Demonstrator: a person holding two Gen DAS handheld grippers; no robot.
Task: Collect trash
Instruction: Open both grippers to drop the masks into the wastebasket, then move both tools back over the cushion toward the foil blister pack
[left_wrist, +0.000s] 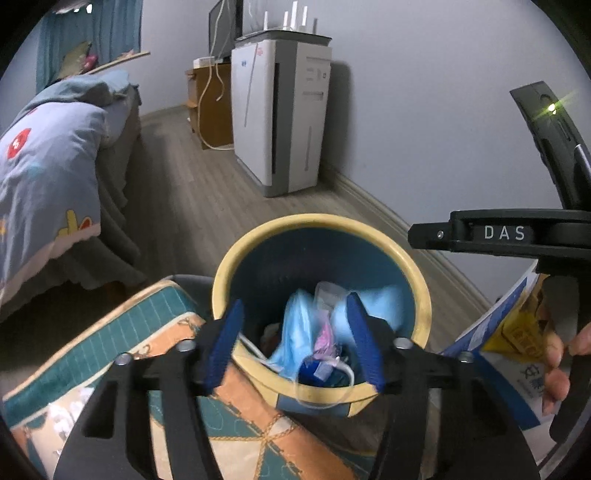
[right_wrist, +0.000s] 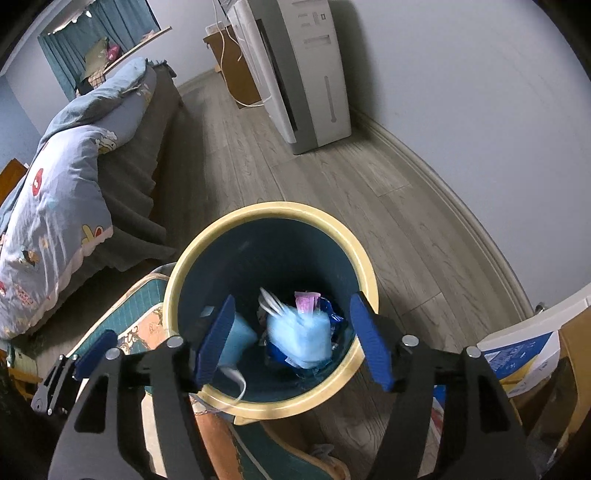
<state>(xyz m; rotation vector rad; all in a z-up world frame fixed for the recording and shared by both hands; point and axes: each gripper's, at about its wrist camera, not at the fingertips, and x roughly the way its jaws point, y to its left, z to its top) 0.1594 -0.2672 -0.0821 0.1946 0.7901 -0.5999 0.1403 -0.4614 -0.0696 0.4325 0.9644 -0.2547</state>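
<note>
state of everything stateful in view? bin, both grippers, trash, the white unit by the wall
trash bin: upright on the floor, open top, partly filled.
trash: inside the bin, blue and pink pieces, blurred.
left gripper: open, nothing between the fingers, over the bin.
right gripper: open, nothing between the fingers, over the bin.
white unit: upright against the wall; on or off cannot be told.
bed: unmade, quilt rumpled.

The trash bin (right_wrist: 271, 310) stands on the floor (right_wrist: 332, 184), cushion (right_wrist: 140, 317) to its left, face masks (right_wrist: 299, 338) inside.
</note>
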